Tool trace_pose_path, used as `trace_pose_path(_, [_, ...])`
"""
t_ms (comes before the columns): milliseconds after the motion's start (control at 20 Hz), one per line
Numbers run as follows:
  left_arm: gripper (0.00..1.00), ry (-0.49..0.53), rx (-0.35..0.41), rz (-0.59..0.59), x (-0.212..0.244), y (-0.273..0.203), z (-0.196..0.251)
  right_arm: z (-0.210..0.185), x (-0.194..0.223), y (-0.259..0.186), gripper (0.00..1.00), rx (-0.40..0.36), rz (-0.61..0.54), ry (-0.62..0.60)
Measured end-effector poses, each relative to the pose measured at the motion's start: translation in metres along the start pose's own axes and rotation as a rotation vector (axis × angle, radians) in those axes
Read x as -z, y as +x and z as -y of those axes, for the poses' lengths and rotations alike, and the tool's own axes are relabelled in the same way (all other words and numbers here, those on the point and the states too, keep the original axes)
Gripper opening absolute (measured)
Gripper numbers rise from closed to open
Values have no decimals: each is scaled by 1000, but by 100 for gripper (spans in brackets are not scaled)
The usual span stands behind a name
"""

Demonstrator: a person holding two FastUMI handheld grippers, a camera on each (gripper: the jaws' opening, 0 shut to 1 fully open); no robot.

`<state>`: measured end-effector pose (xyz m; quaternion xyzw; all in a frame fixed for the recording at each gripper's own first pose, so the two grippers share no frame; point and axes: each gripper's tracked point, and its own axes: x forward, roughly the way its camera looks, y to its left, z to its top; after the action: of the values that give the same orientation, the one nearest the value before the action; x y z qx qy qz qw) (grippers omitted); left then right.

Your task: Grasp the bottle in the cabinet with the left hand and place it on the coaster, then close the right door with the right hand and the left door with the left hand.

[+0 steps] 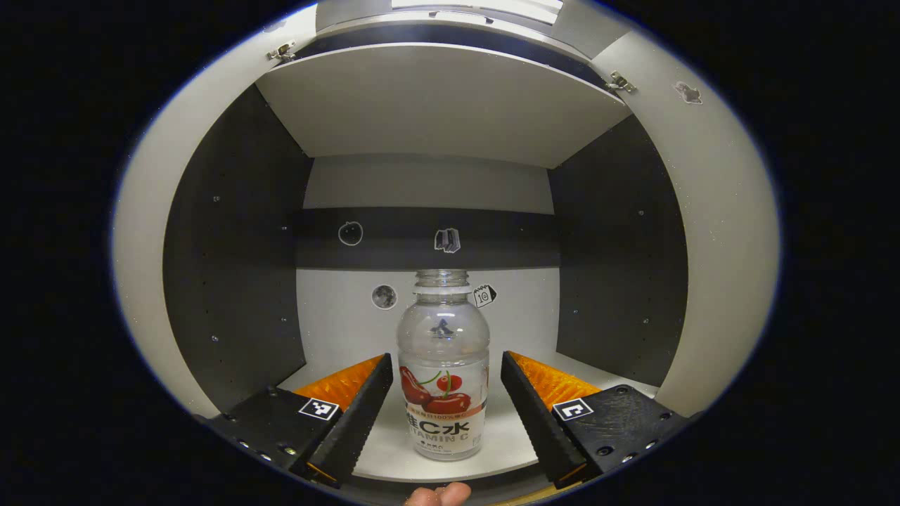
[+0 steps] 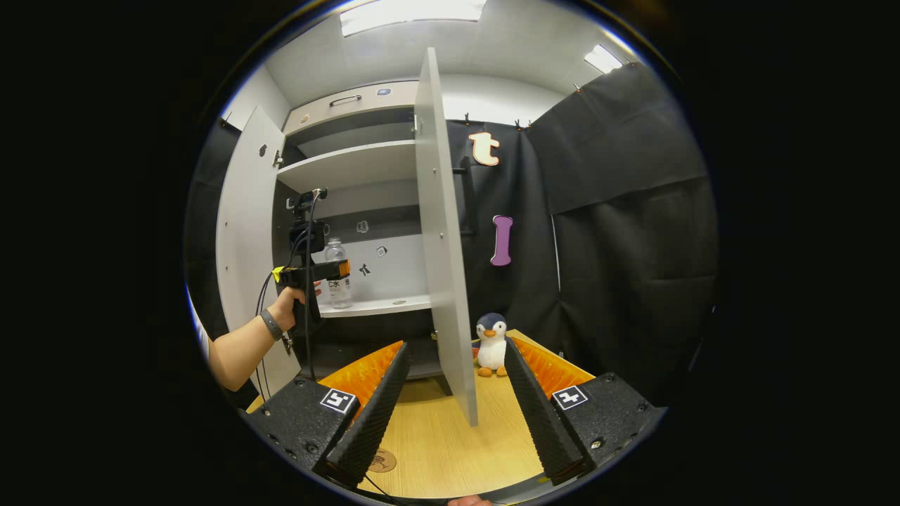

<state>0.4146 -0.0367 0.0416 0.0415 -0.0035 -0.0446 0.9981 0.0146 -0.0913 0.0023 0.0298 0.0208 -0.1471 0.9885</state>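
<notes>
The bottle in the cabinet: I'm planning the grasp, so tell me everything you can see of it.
The clear plastic bottle stands upright on the cabinet's white lower shelf, near the front edge. It looks empty, has no cap on its open threaded neck, and wears a label with red fruit around its lower half. The left tongs are open with one finger on each side of it, neither touching. The right gripper view shows it behind the left tongs.

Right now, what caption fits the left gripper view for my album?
Open left hand-held gripper straddles a capless bottle standing on the cabinet shelf.
</notes>
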Motion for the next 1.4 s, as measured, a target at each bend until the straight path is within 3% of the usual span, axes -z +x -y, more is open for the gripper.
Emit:
trace_pose_path(300, [94,-35,-17,-14,4,13,-3,3,-1,7,83,-2,0,-7])
trace_pose_path(400, [78,-33,-27,-16,3,11,-5,3,-1,8,83,-8,0,-3])
trace_pose_path(550, [77,-48,-18,-4,-7,-2,-7,0,-1,9,84,-23,-3,2])
trace_pose_path(700, [82,-54,1,28,-22,-30,-6,-4,-5,9,83,-43,8,-12])
trace_pose_path(750, [77,-54,8,40,-29,-41,-5,-7,-8,9,84,-52,15,-16])
trace_pose_path(1050, [77,-81,77,75,-46,-120,1,-23,-20,2,83,-118,47,-44])
trace_pose_path(1100, [81,-84,82,76,-43,-133,2,-25,-21,0,84,-125,47,-48])
trace_pose_path(1400, [77,-123,134,41,5,-208,28,-38,-34,-11,84,-188,61,-29])
